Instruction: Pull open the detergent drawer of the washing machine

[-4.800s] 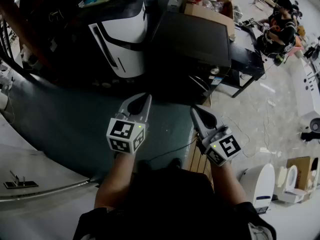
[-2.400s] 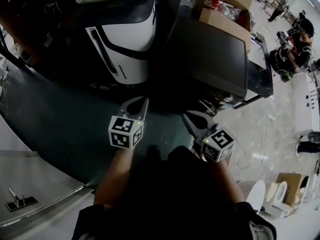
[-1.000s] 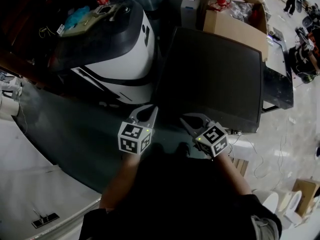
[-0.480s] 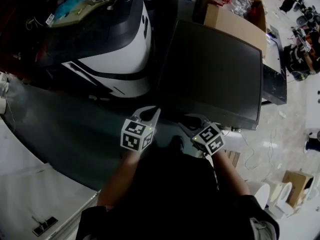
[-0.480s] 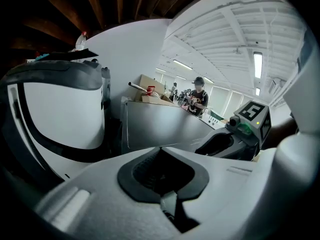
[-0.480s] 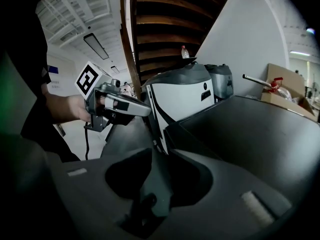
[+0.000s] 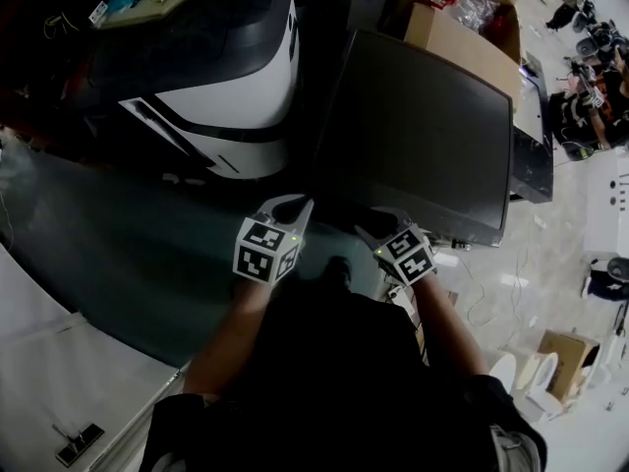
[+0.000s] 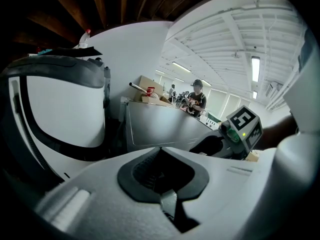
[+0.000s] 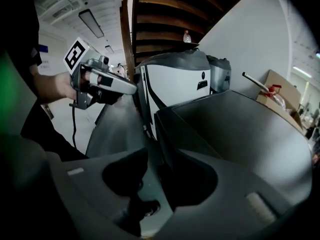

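1. The right gripper [image 7: 375, 220] hangs at 6 o'clock of the washing machine [image 7: 423, 136]. Its jaws stand wide, having just been opening, and press on nothing. The machine's near corner shows in the gap.
2. The left gripper [image 7: 291, 207], at 9 o'clock of it, has its jaws together and empty. Best kept out of the pull path.
3. The detergent drawer cannot be made out. It is probably on the dark front face under the top's near edge, so sink lower, hook its lip, then draw straight back.
4. At 10 o'clock, avoid the white appliance [image 7: 226, 106].

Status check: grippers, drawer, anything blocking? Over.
Left gripper shut, empty. Right gripper jaws just been opening, nothing gripped, corner edge of washing machine in the gap. Detergent drawer not made out. Nothing seen blocking.
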{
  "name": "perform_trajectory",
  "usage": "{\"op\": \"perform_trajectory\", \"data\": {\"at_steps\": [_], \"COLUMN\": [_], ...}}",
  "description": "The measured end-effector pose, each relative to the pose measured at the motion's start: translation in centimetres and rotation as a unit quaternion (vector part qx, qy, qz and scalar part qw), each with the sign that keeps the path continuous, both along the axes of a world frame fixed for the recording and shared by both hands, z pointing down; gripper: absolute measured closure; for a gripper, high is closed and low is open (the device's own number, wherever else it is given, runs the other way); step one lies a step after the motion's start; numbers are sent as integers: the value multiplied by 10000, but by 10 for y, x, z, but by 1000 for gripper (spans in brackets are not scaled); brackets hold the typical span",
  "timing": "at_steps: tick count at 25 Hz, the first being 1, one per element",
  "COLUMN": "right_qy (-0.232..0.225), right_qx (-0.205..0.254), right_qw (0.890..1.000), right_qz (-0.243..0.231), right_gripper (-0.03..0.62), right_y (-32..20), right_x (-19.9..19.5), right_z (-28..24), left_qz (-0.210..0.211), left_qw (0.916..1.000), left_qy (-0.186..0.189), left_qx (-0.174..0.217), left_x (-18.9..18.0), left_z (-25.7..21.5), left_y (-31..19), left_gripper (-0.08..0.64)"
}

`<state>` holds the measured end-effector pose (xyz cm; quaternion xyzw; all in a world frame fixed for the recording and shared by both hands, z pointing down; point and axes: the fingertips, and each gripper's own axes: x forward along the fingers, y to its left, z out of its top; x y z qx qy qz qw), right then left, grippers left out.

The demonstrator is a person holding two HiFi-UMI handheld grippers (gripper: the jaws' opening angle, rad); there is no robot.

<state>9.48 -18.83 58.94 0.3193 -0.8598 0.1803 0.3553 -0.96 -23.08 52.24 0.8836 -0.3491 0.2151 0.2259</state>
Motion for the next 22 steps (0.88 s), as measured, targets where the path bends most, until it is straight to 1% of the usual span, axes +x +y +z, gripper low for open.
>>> {"op": "perform_trajectory", "data": {"at_steps": [2,4,9,10,15,18,22], "right_qy": [318,524,749,807,1128,1127,934], "right_qx": [53,64,-57,-69,42,70,-76], "right_qw": [9995,9986,9972,9967,9935,9936,9956], "right_qz": [-40,-51,-26,-30,-136,-90,-48], "right_gripper": [430,426,415,405,403,403,388], "right_y": [0,1,0,0,0,1,1], "right_x": [2,2,-1,-1,-4,-5,-5], "right_z": [7,13,23,24,28,29,27], "left_qz": [4,15,71,91,161,213,298], "left_qw": [10000,10000,9999,9999,9997,9996,9994], "left_qy": [16,35,71,66,65,87,127], "left_qx": [-23,-47,-77,-88,-143,-145,-158], "left_x": [-3,-5,-7,-7,-9,-6,-2], "left_z": [2,4,8,10,15,15,16], "left_y": [1,3,9,10,14,15,16], "left_gripper": [549,549,549,549,549,549,549]}}
